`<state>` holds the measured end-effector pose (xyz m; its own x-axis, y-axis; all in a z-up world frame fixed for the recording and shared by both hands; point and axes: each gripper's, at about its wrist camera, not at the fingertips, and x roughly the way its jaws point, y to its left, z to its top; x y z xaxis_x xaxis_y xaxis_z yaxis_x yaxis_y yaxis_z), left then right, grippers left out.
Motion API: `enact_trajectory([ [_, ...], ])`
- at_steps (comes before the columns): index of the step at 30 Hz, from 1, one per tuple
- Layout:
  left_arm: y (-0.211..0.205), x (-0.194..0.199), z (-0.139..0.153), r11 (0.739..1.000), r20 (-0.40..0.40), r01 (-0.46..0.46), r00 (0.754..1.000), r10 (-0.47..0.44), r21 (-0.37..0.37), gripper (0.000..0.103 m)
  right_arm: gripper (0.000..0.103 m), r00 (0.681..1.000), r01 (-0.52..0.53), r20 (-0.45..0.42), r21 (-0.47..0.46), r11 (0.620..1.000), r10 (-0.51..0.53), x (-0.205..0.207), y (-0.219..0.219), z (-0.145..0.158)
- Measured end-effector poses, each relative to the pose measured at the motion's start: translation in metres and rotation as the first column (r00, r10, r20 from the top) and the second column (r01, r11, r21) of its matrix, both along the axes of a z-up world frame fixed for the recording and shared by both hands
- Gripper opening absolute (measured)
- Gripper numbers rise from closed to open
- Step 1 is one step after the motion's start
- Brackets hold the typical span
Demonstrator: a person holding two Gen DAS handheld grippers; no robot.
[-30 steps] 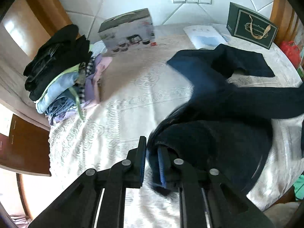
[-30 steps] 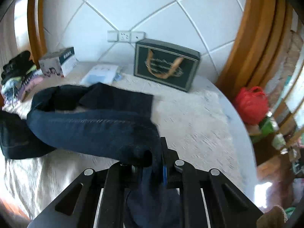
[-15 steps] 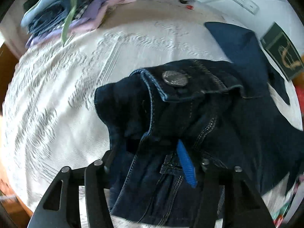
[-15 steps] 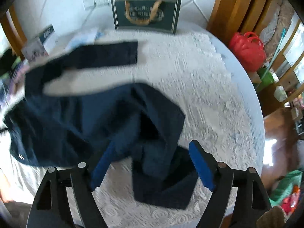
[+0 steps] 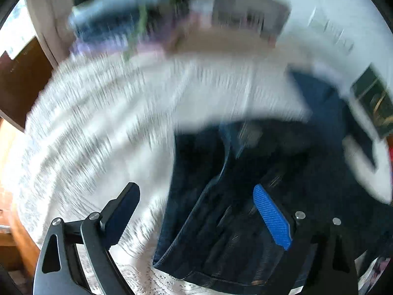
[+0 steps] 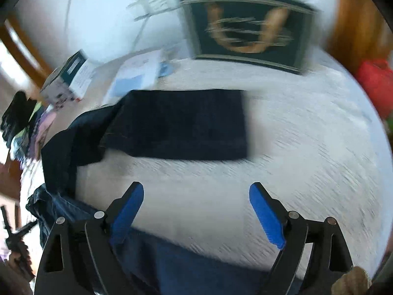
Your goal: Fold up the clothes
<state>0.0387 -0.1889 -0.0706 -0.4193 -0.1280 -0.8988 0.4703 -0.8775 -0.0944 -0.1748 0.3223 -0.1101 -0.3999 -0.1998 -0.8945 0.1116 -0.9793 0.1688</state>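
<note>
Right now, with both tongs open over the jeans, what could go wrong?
1. The jeans lie spread unevenly on the white tablecloth, one leg stretched apart, so a fold may come out crooked.
2. The left tongs and right tongs are opening with nothing gripped; a low grab might pinch the lacy cloth too.

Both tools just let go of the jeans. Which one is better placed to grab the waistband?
Left, probably. The left tool, opening, hangs over the jeans near the waistband; the right tool, also opening, faces bare tablecloth.
</note>
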Motion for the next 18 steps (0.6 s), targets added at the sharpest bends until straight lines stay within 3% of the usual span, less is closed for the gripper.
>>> enact_trajectory([
  [2,-0.004,-0.006,0.021,1.000,-0.049,0.010,0.999,-0.011,-0.023,0.096,0.088,1.000,-0.027,0.019,0.060,0.998,0.026,-0.023,-0.016,-0.013],
  [4,-0.008,-0.024,0.019,0.998,-0.025,0.051,0.998,-0.052,-0.042,0.096,0.088,0.999,-0.013,0.040,0.112,0.994,0.009,-0.044,-0.021,-0.025],
  [7,-0.012,-0.045,-0.009,0.995,0.039,0.094,0.995,-0.092,-0.046,0.096,0.088,0.994,0.037,0.102,0.083,0.996,-0.045,-0.069,-0.011,-0.042],
  [12,-0.015,-0.075,-0.067,0.996,0.118,0.086,0.989,-0.090,0.032,0.096,0.093,0.975,0.171,0.119,0.124,0.977,-0.186,-0.102,0.035,-0.051],
  [15,-0.020,-0.076,-0.089,0.996,0.127,0.022,0.991,-0.033,0.089,0.095,0.096,0.967,0.197,0.138,0.137,0.971,-0.216,-0.124,0.054,-0.063],
  [16,-0.020,-0.074,-0.090,0.995,0.119,0.014,0.993,-0.025,0.094,0.093,0.096,0.966,0.196,0.143,0.141,0.970,-0.216,-0.130,0.055,-0.067],
  [18,-0.014,-0.073,-0.084,0.995,0.110,0.044,0.993,-0.054,0.090,0.076,0.098,0.966,0.184,0.158,0.127,0.975,-0.203,-0.143,0.049,-0.078],
])
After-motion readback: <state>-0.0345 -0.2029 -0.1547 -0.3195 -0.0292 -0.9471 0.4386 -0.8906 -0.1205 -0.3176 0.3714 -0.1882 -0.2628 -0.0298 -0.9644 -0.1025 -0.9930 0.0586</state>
